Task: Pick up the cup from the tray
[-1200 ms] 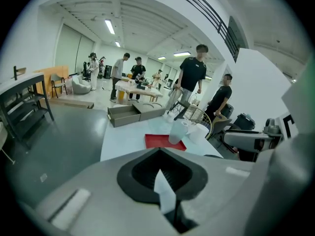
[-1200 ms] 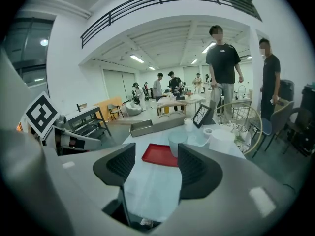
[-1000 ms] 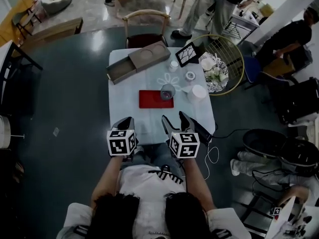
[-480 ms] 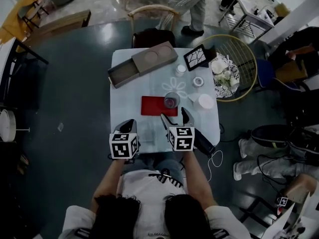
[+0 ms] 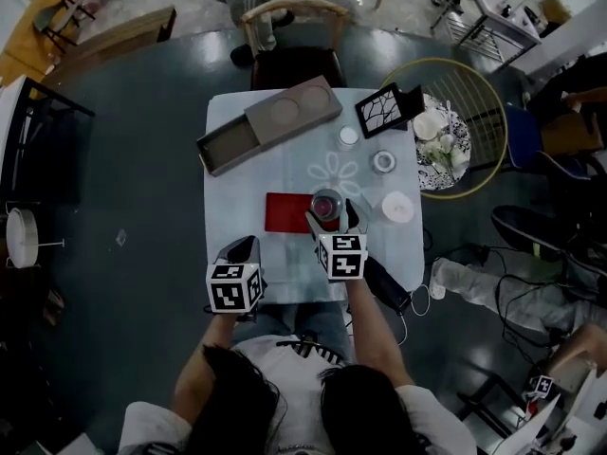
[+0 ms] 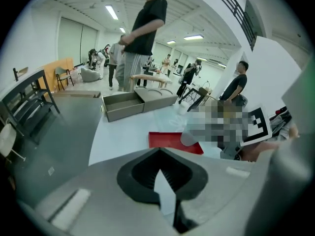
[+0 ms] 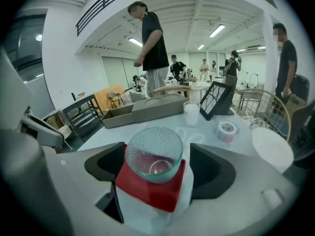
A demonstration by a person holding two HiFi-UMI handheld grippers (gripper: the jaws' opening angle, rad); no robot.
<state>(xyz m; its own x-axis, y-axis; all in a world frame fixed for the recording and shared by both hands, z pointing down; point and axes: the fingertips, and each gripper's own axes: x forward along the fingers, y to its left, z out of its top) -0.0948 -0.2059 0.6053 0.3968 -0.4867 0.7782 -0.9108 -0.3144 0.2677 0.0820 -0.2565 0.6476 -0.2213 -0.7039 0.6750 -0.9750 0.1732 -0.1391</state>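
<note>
A clear dimpled glass cup (image 5: 326, 202) stands on the right end of a flat red tray (image 5: 289, 213) in the middle of the white-clothed table (image 5: 248, 173). My right gripper (image 5: 330, 214) is open, one jaw on each side of the cup, with small gaps to the glass. In the right gripper view the cup (image 7: 154, 154) fills the space between the black pads (image 7: 106, 163), and the red tray (image 7: 150, 188) lies under it. My left gripper (image 5: 244, 246) hovers at the table's front edge, left of the tray, jaws shut on nothing. Its view shows the tray (image 6: 172, 140) ahead to the right.
A long grey-brown open box (image 5: 270, 121) lies at the table's far side. A black framed picture (image 5: 384, 109), a small white cup (image 5: 349, 136), a tape roll (image 5: 383, 162) and a white round dish (image 5: 397, 207) stand right of the tray. A wire chair (image 5: 474, 131) flanks the table; a person stands beyond.
My right gripper has moved forward from the table's front edge until its open jaws straddle the cup. The left gripper has stayed near the front edge.
</note>
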